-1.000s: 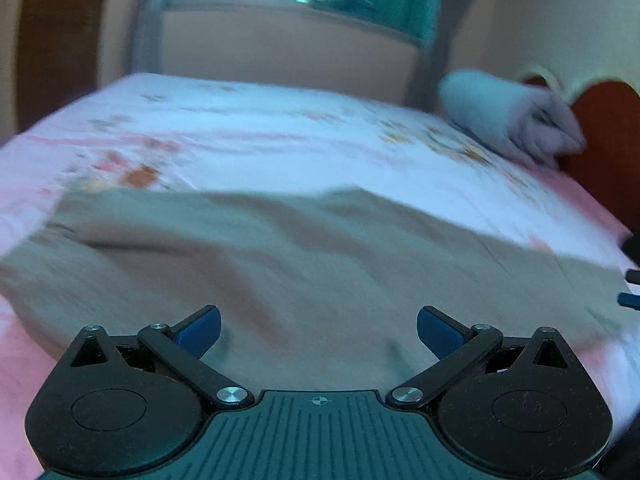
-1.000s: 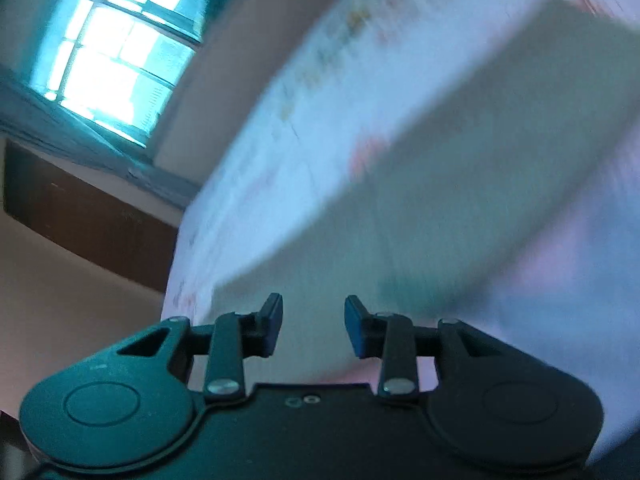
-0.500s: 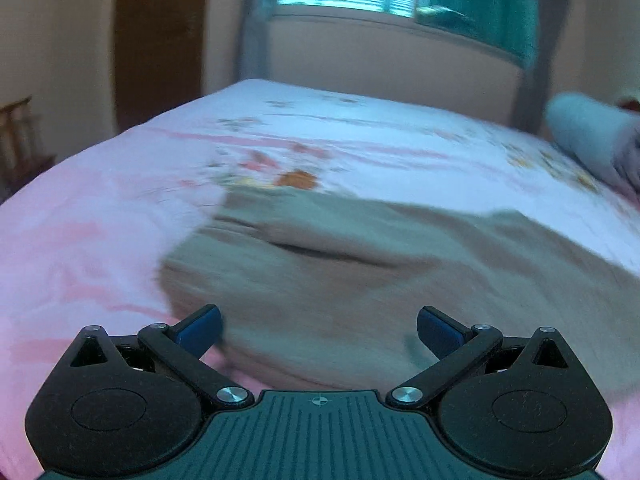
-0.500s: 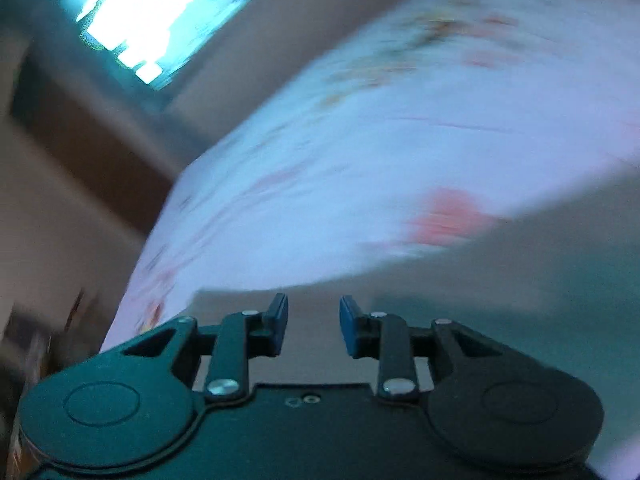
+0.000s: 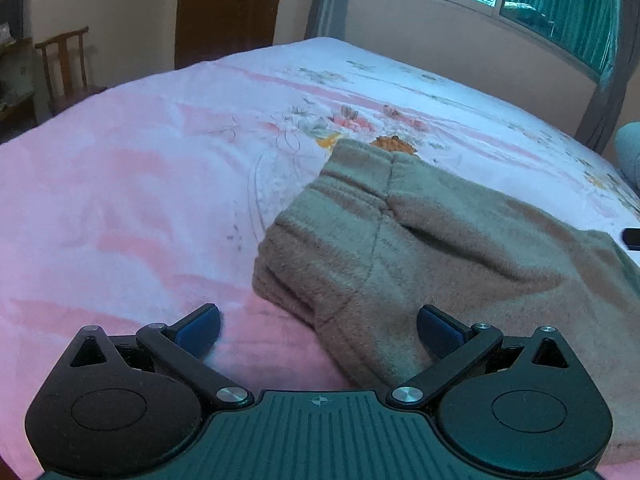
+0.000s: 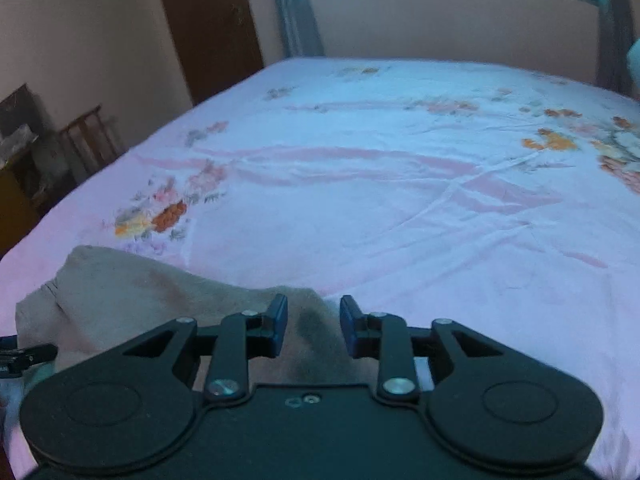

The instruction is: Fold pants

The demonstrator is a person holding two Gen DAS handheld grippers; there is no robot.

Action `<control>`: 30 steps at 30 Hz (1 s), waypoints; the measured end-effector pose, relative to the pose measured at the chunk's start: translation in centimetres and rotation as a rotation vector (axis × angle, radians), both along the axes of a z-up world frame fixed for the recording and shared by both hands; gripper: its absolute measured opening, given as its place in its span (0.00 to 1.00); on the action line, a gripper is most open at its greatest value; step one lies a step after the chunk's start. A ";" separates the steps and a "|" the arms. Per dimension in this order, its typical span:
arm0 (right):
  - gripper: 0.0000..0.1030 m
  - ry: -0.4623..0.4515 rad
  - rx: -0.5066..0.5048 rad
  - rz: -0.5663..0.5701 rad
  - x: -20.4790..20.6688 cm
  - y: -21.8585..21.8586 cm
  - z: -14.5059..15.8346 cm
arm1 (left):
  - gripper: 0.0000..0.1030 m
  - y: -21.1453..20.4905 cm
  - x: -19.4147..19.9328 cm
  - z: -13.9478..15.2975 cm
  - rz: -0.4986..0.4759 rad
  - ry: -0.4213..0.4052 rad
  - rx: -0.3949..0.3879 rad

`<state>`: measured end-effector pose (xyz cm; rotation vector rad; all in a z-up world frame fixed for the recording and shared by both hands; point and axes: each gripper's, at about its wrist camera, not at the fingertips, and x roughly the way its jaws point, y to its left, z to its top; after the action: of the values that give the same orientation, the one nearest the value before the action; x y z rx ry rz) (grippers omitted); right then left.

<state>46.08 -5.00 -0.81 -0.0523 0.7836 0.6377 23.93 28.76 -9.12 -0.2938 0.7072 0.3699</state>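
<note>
The grey-brown fleece pants lie on the bed, on its pink floral sheet, bunched in soft folds with the waistband end pointing toward a printed flower cluster. The left gripper hangs low over the near edge of the fabric, its blue-tipped fingers spread wide and gripping nothing. The right gripper hovers above another part of the pants, its jaws parted by a narrow gap, with cloth visible beneath them but not pinched. A wooden chair and a dark door stand beyond the bed.
</note>
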 end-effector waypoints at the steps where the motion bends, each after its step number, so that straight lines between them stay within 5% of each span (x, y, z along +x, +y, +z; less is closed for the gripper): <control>1: 0.22 0.028 -0.023 0.027 0.7 0.3 -0.5 | 1.00 0.0 0.1 -0.2 -0.004 -0.002 0.001; 4: 0.24 0.036 -0.070 0.097 1.4 0.8 -1.3 | 1.00 -0.1 0.1 -0.6 -0.010 -0.009 -0.003; 9: 0.14 0.047 -0.012 0.266 0.2 0.2 -0.5 | 1.00 -0.1 -0.1 -0.8 -0.012 -0.024 -0.002; 12: 0.19 -0.021 -0.051 0.227 0.1 0.2 -0.3 | 1.00 0.0 -0.3 -0.7 -0.011 -0.028 -0.005; 16: 0.22 0.027 -0.014 0.162 1.9 -1.1 -1.0 | 1.00 0.1 -0.3 -0.7 -0.011 -0.033 -0.008; 22: 0.20 0.135 0.073 0.247 2.4 -2.1 -1.3 | 1.00 0.1 -0.5 -0.9 -0.006 -0.047 -0.010; 30: 0.24 0.060 -0.017 0.445 0.0 -0.5 -0.3 | 1.00 0.1 -0.6 -1.1 -0.006 -0.057 -0.009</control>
<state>46.13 -5.49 -1.08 -0.2287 0.8428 1.0579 23.28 28.83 -10.20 -0.3095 0.6538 0.3516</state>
